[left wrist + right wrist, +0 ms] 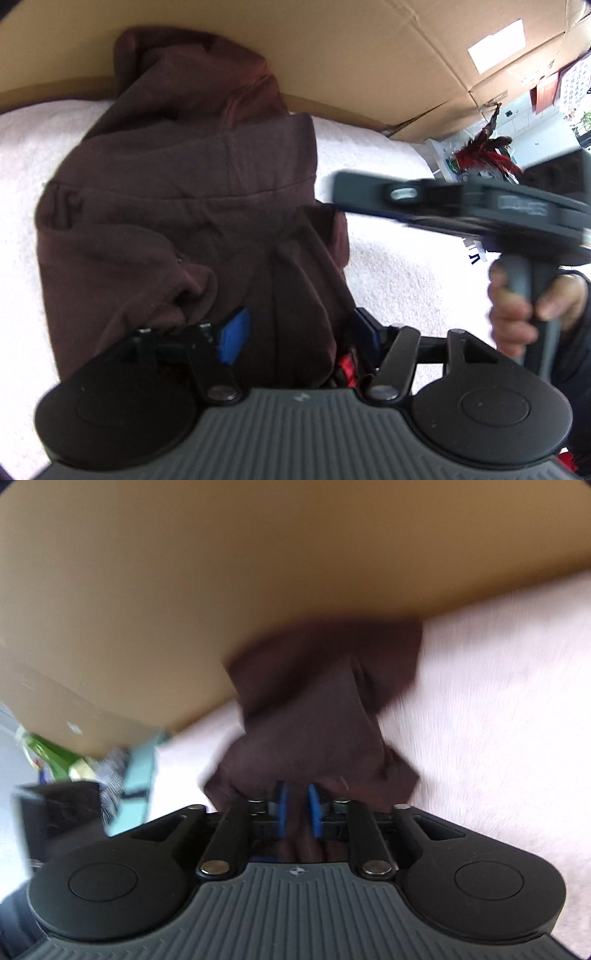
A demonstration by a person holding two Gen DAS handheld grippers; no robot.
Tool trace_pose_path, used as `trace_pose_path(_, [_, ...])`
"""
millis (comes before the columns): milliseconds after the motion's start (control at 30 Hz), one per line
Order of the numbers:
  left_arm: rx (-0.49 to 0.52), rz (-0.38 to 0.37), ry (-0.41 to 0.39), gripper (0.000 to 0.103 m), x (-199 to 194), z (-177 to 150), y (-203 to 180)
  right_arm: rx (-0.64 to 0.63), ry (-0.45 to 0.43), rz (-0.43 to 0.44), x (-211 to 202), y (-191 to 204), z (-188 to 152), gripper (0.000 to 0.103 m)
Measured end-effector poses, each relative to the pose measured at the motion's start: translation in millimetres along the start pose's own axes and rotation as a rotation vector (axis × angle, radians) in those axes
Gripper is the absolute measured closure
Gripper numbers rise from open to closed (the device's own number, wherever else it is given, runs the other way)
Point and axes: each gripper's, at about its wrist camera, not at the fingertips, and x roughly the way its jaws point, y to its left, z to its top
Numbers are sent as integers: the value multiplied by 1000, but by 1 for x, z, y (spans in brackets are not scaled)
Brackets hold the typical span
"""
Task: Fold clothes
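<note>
A maroon garment [177, 206] lies partly folded on a white fluffy cover [391, 280]. My left gripper [300, 332] is open at its near end. A thick fold of the cloth fills the wide gap between its blue pads [234, 339]. My right gripper [338, 192] comes in from the right, held by a hand [513, 310], with its tip at the garment's right edge. In the blurred right wrist view, the right gripper [298, 805] is shut on a bunch of the maroon garment [325, 701], with its pads close together on the cloth.
A tall cardboard wall [332, 55] stands right behind the garment and fills the upper right wrist view as the cardboard wall [221, 572]. Red feathery decor [484, 155] sits past the cover's right end. A teal item [138, 775] and a black box [59, 812] lie off the cover's left side.
</note>
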Motion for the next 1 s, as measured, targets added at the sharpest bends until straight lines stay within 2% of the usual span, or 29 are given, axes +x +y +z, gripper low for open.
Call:
trace_pose_path(67, [-5, -19, -46, 41, -14, 4, 1, -26, -13, 39, -14, 4, -2, 83])
trace_pose_path(167, [25, -61, -70, 41, -25, 8, -2, -60, 56, 51, -14, 3, -9, 93])
trace_pose_path(267, [67, 23, -29, 41, -9, 14, 1, -42, 119, 29, 7, -6, -15, 96])
trace_pose_path(300, [63, 57, -8, 45, 0, 16, 5, -29, 133, 16, 17, -11, -17, 96])
trace_pose_path(333, [48, 53, -21, 41, 2, 19, 9, -21, 146, -12, 27, -16, -16, 96])
trace_pose_path(367, [31, 43, -40, 38, 3, 22, 13, -15, 148, -46, 36, -21, -15, 103])
trace_pose_path(433, [-63, 25, -48, 41, 0, 35, 22, 20, 117, -36, 42, -27, -11, 103])
trace_pose_path(500, [-50, 23, -99, 44, -19, 39, 20, 47, 88, -36, 41, -24, -4, 101])
trace_pose_path(567, [-19, 14, -146, 41, -46, 38, 20, 9, 51, -14, 28, -10, -2, 91])
trace_pose_path(600, [-10, 5, -168, 38, -61, 38, 24, -15, 41, 3, 20, -3, -2, 91])
trace_pose_path(700, [-24, 26, -178, 29, -90, 2, 34, -76, 23, 34, -13, 17, -18, 86])
trace_pose_path(800, [-40, 48, -184, 27, -118, -35, 45, -120, 24, 40, -45, 32, -45, 75])
trace_pose_path(867, [-51, 63, -188, 27, -136, -60, 52, -138, 52, 52, -56, 40, -69, 75])
trace_pose_path(1000, [-43, 65, -113, 27, -118, -88, 58, -128, 140, 67, -38, 47, -106, 76])
